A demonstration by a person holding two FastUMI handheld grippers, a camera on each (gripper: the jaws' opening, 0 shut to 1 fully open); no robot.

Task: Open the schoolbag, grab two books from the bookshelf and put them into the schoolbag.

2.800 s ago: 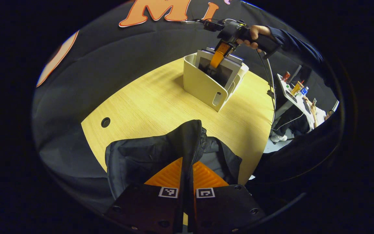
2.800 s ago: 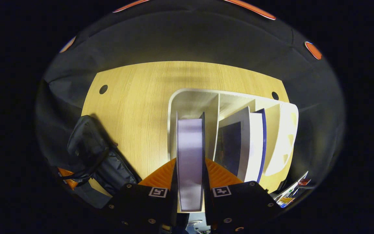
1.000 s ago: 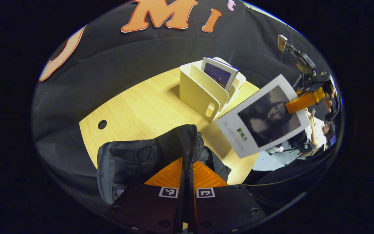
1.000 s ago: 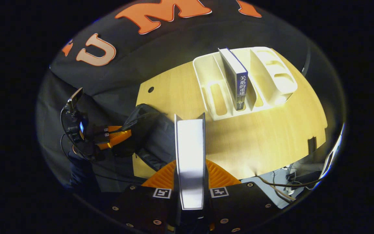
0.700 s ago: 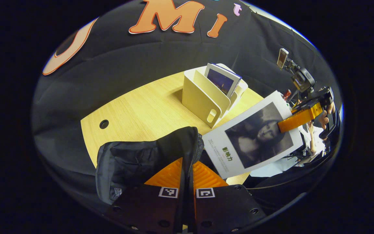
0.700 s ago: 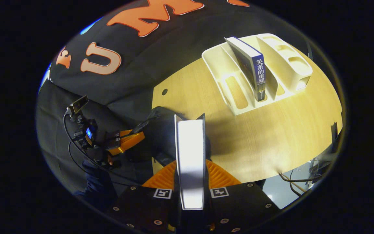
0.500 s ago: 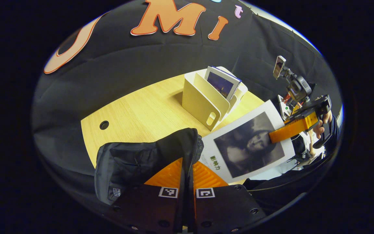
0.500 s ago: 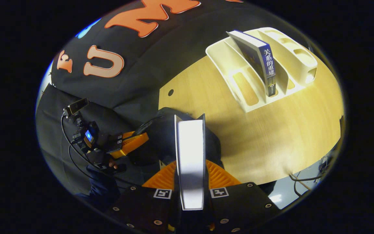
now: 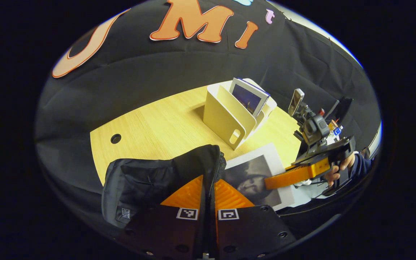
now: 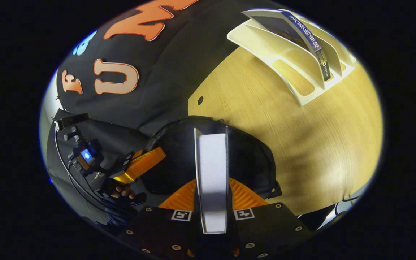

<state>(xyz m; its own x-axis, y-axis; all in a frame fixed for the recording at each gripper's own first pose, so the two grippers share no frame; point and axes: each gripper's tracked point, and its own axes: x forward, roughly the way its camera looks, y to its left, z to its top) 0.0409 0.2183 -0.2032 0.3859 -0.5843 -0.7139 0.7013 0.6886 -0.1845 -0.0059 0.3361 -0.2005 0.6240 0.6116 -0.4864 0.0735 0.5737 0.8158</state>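
Note:
The black schoolbag (image 9: 143, 177) lies at the table's near edge. My left gripper (image 9: 208, 180) is shut on its raised zipper edge, holding the flap up. My right gripper (image 10: 211, 182) is shut on a white book (image 10: 211, 159), seen edge-on right above the bag's dark opening (image 10: 247, 159). In the left gripper view that book (image 9: 255, 173), with a grey portrait cover, lies low beside the bag, and the right gripper (image 9: 278, 179) clamps its right edge. The cream bookshelf (image 9: 224, 117) holds another book (image 9: 248, 97) with a blue spine (image 10: 307, 32). The left gripper (image 10: 146, 160) grips the bag's left rim.
The wooden table (image 10: 284, 119) has a round cable hole (image 9: 115, 138) at its left. Bare wood lies between bag and shelf. A hand (image 9: 341, 168) holds the right gripper past the table's right edge. A cluttered desk (image 9: 332, 126) stands beyond.
My right gripper pulled the white book out of the shelf, swung it across and lowered it to the bag's opening. The left gripper kept its hold on the bag's edge.

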